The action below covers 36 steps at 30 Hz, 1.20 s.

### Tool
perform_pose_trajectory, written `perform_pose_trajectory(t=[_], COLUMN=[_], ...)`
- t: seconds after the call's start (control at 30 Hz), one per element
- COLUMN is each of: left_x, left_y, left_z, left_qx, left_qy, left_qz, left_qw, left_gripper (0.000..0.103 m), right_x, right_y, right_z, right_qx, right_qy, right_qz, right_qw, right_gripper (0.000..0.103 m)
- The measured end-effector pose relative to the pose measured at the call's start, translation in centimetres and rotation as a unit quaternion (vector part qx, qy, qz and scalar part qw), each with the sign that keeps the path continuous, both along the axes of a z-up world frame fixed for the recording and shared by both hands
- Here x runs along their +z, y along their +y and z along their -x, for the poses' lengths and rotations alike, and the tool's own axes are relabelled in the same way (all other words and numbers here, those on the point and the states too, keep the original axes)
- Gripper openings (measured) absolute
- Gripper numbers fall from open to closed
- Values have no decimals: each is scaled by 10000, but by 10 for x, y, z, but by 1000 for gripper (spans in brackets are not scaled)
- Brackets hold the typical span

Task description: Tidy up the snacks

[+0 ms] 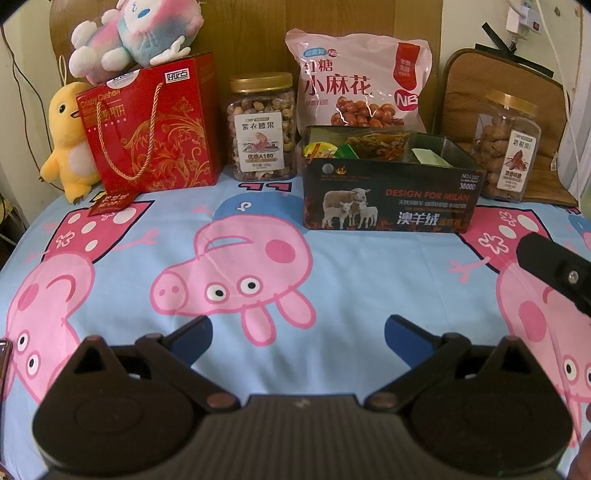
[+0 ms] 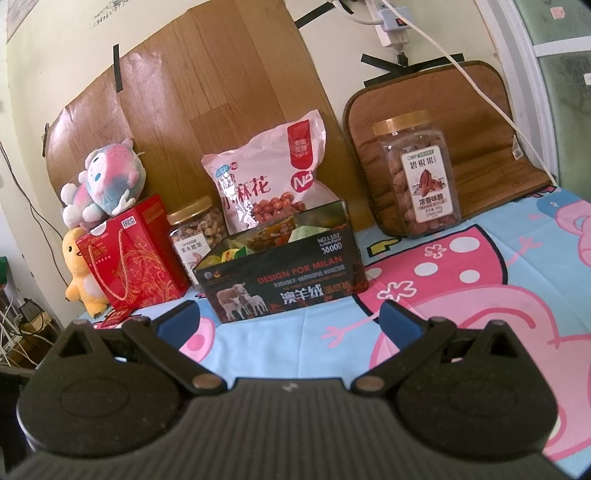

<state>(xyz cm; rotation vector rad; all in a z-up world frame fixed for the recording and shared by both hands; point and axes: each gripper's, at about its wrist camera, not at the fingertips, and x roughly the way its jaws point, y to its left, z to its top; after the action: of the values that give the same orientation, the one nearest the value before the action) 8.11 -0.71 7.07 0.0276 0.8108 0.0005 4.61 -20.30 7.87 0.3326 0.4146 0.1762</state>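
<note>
Blue pads tip the fingers of my left gripper (image 1: 297, 332), which hangs with its jaws spread wide and nothing between them, over the cartoon-pig sheet (image 1: 332, 266); my right gripper (image 2: 286, 317) is released the same way, holding nothing, and its black edge pokes into the left view's right side.

Straight ahead sits the dark tin (image 1: 391, 199) (sheep printed on its front), lid off, with small snack packets (image 1: 321, 150) lying inside; from the right view the tin (image 2: 280, 273) stands just beyond my fingers. Behind it leans the pink bag of fried twists (image 1: 360, 79), touching the tin's back edge or nearly so; I cannot tell which. Left of the tin stands the cashew jar (image 1: 263, 127) with its gold lid, then the red gift box (image 1: 153, 125) beside it, a plush toy (image 1: 136, 33) sitting on top and a yellow chick (image 1: 68, 142) at its far side. Well apart on the right, the pecan jar (image 2: 419, 177) stands upright against a brown cushion (image 2: 487, 140).
</note>
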Motion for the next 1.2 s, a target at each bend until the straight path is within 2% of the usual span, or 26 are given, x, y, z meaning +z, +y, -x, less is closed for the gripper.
perform_pose_trajectory(t=[1.2], left_x=[-2], left_y=[1], left_z=[0], left_qx=[8], left_qy=[11], left_qz=[30], left_qw=[10000], left_gripper=[103], right_x=[3], right_y=[1], right_z=[0], right_qx=[57], right_qy=[-92], right_qz=[53], right_qw=[9999], right_gripper=[103])
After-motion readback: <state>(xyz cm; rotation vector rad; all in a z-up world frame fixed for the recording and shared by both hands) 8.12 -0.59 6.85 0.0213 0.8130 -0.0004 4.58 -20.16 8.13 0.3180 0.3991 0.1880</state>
